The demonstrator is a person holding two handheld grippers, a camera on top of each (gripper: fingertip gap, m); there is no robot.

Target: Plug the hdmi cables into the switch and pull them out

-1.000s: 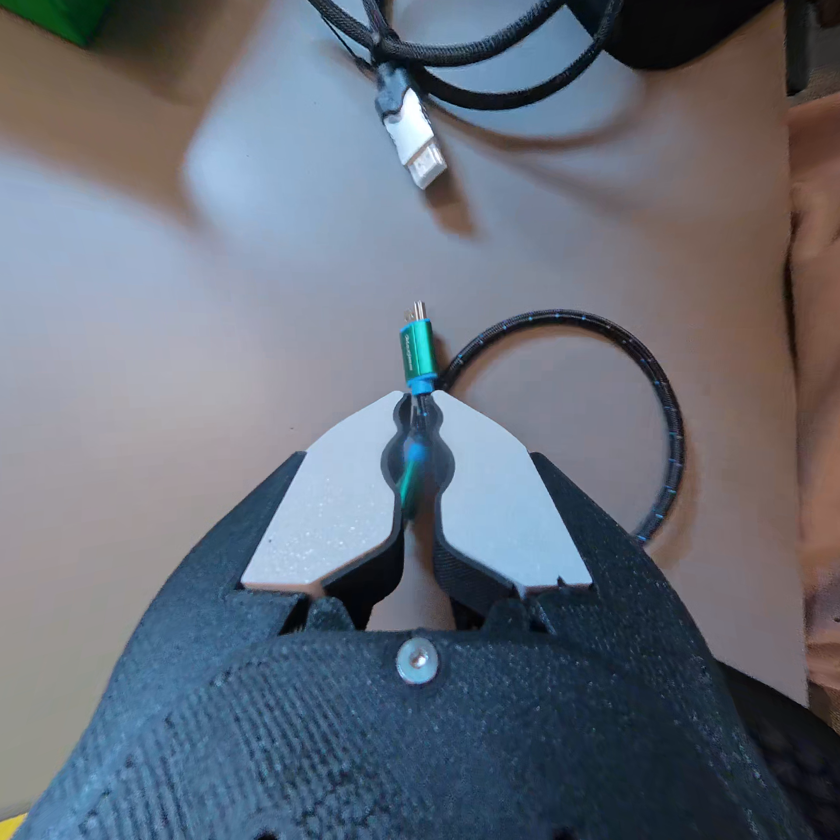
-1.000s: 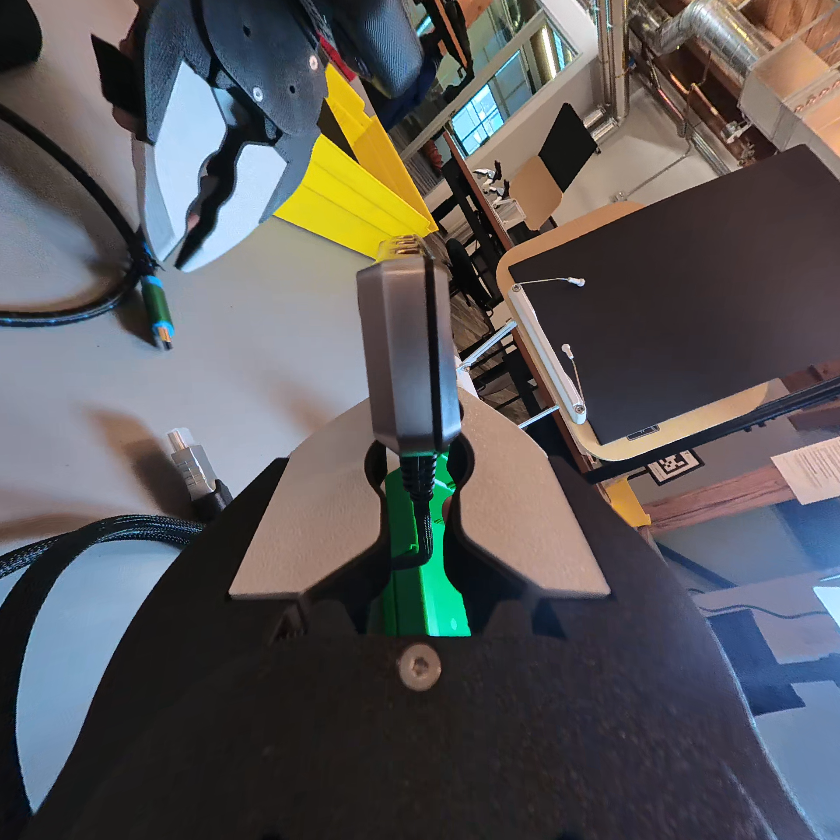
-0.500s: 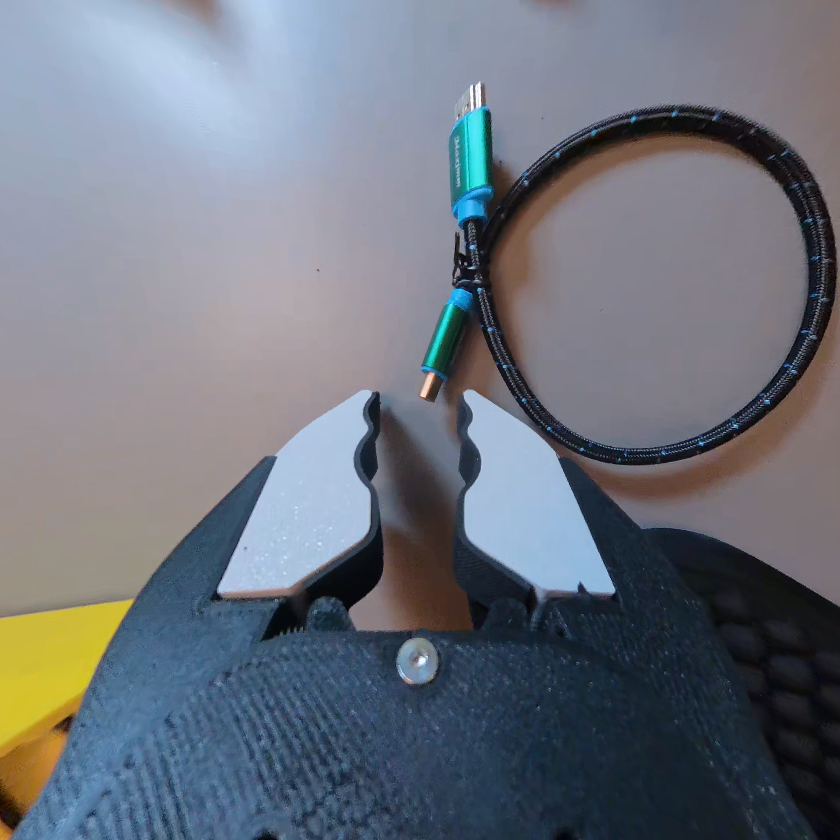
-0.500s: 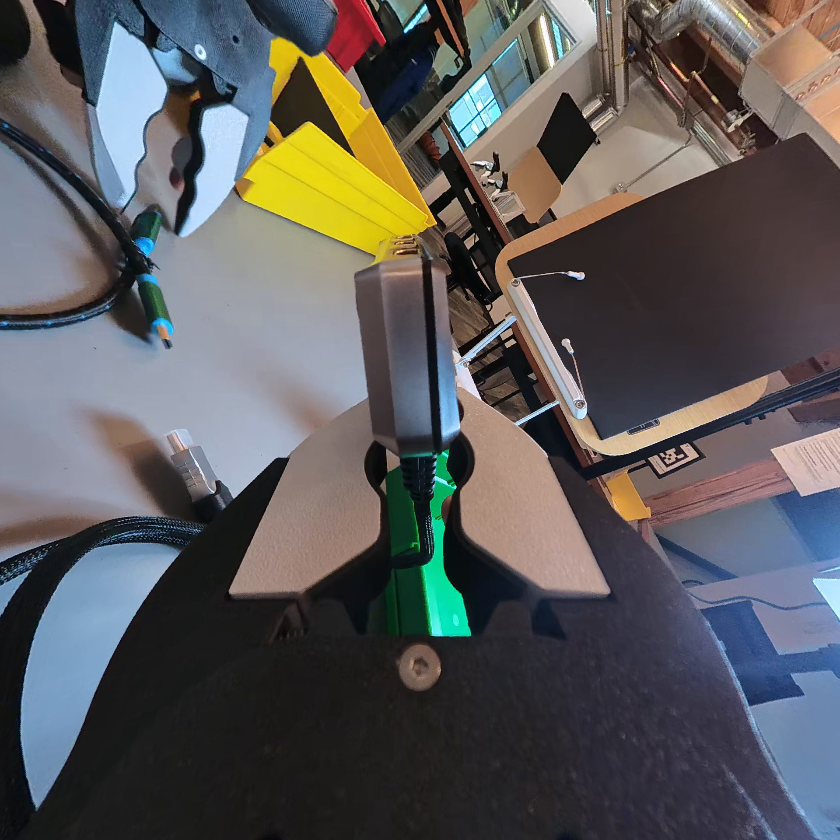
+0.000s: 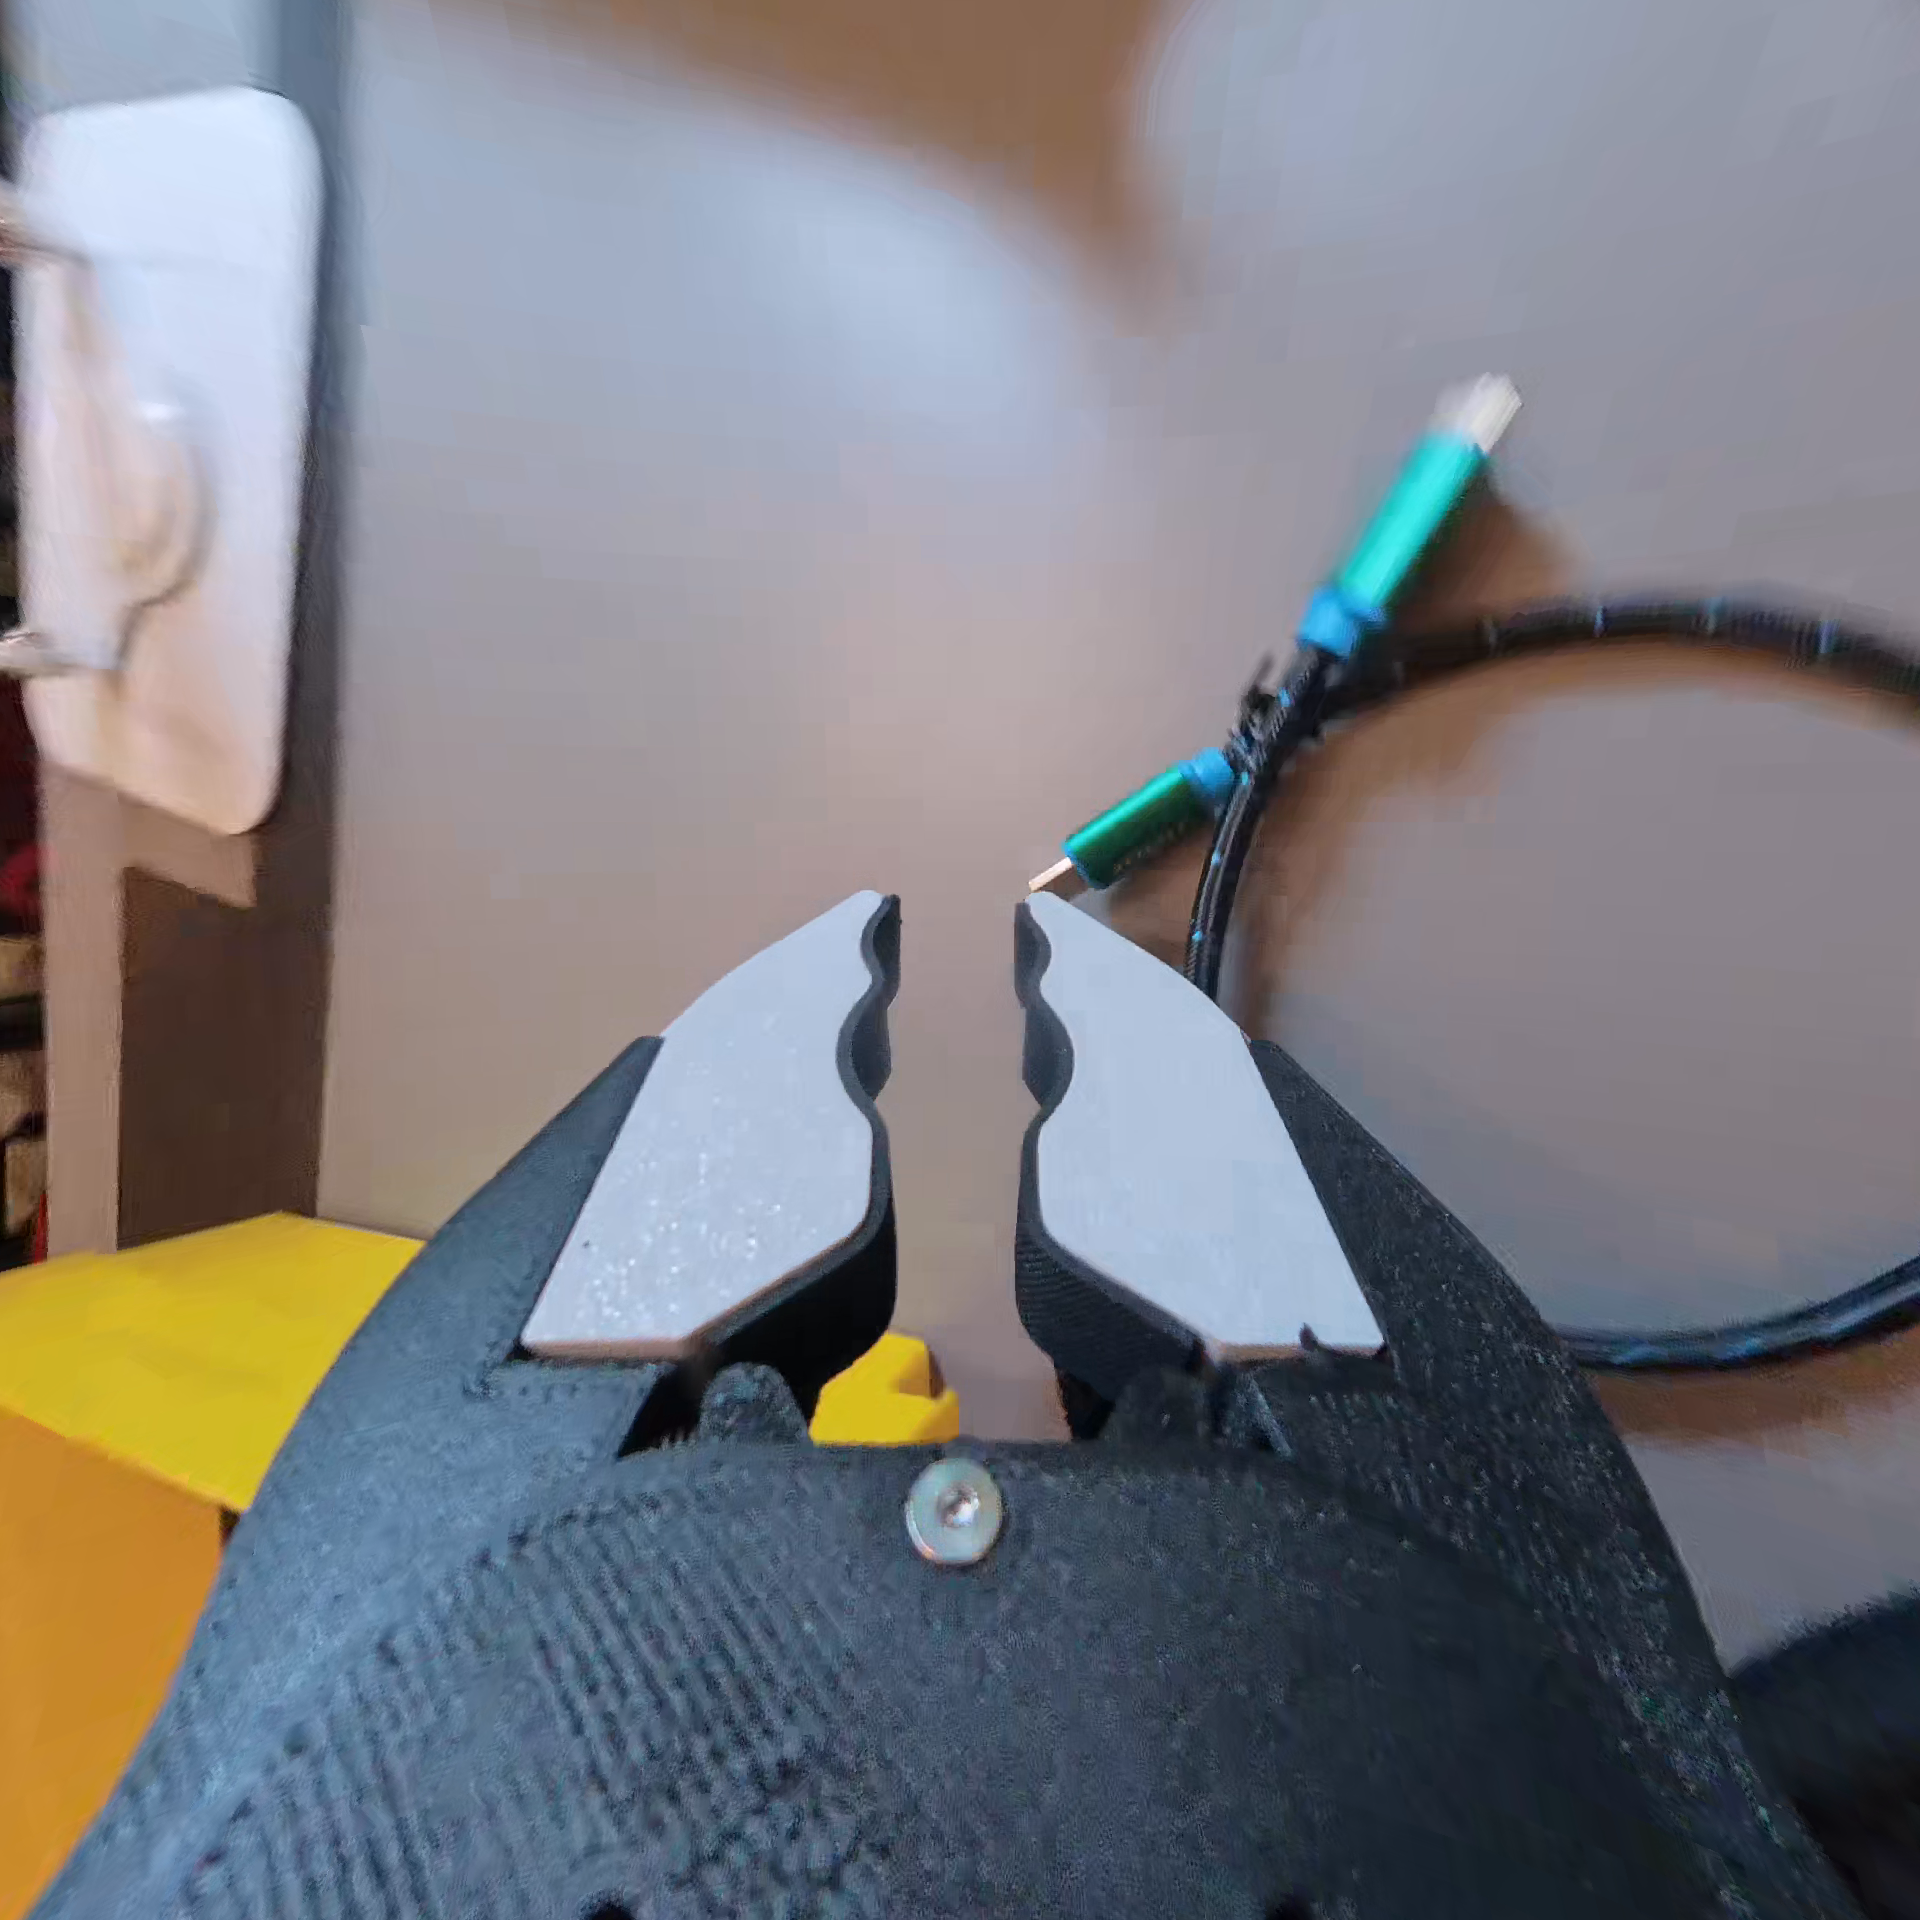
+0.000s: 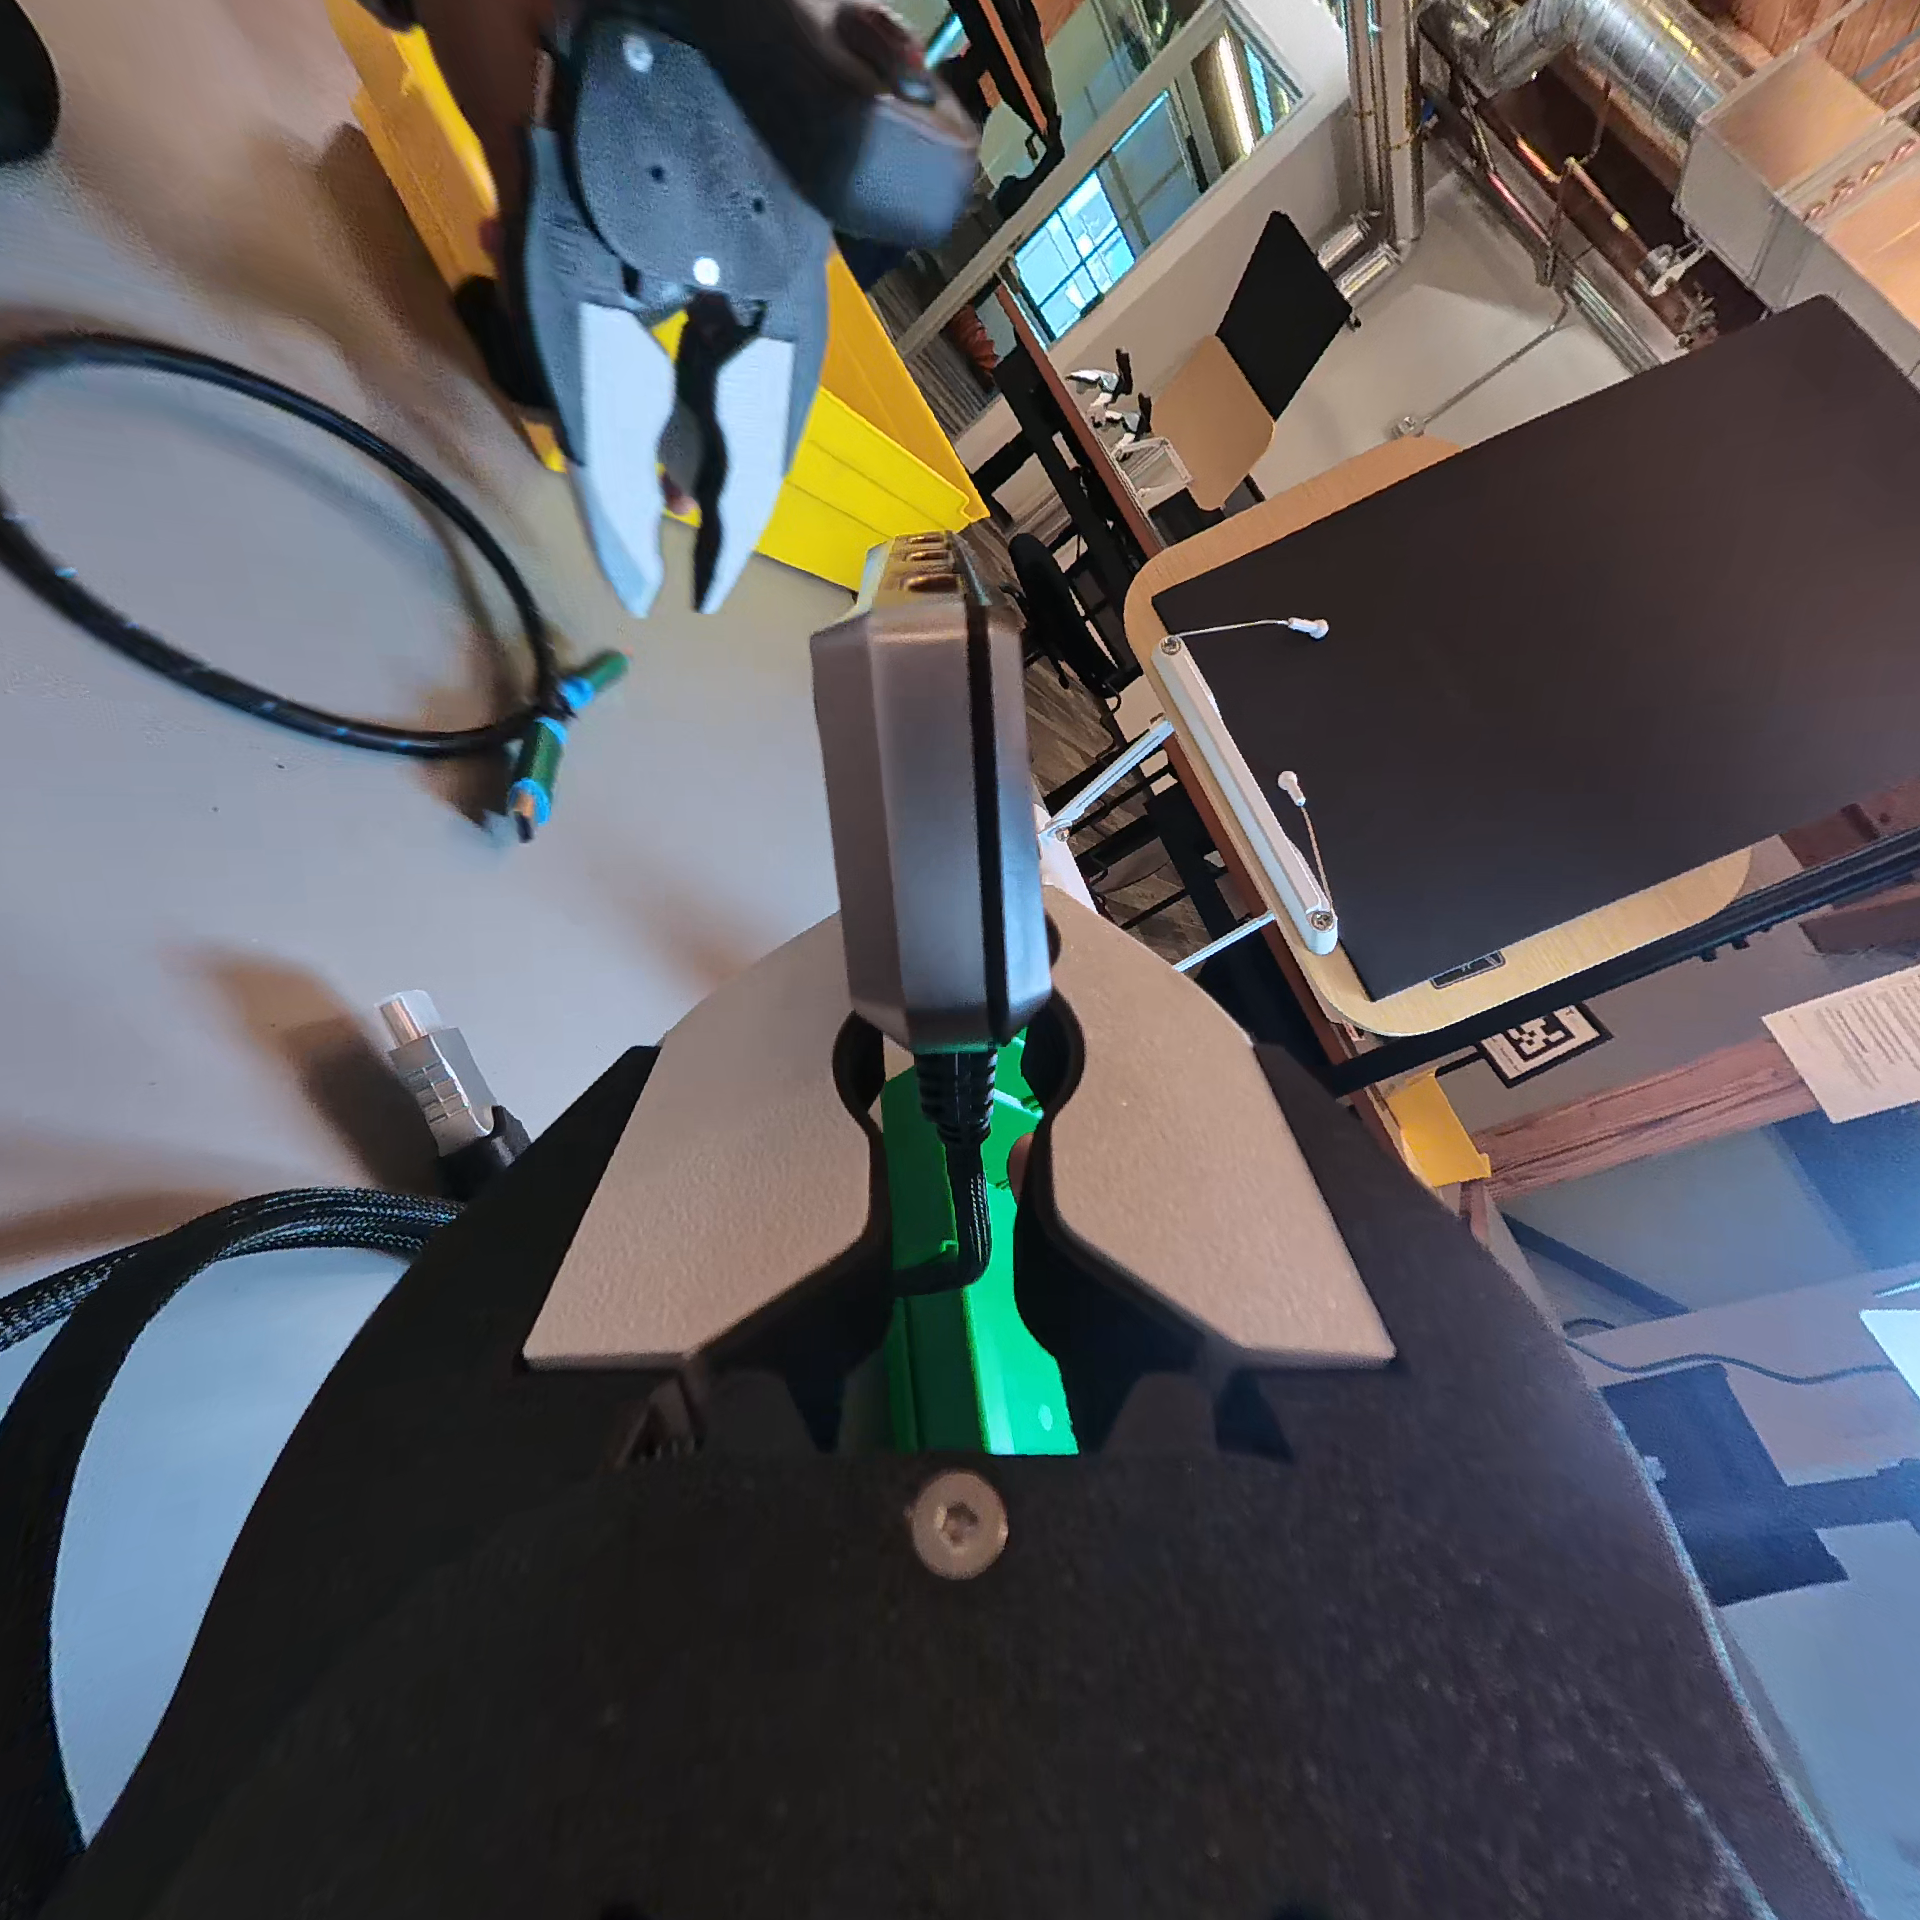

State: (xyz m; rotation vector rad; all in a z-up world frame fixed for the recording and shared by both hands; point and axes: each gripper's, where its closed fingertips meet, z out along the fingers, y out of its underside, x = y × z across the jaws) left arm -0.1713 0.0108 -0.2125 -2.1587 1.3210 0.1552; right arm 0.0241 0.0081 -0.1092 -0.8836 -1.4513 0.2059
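The right tool [image 6: 961,997] pinches one grey switch [image 6: 930,821] upright, its own lead trailing down between the fingers. At eleven o'clock the left tool [image 5: 956,909] hangs empty, fingers spread. One looped cable [image 5: 1714,644] with two green plugs [image 5: 1138,821] lies on the counter [image 5: 675,520] at its two o'clock; a second cable's silver plug [image 6: 436,1070] lies at nine.

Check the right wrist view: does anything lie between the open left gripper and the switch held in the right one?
No. In the right wrist view only bare table separates the left gripper from the switch.
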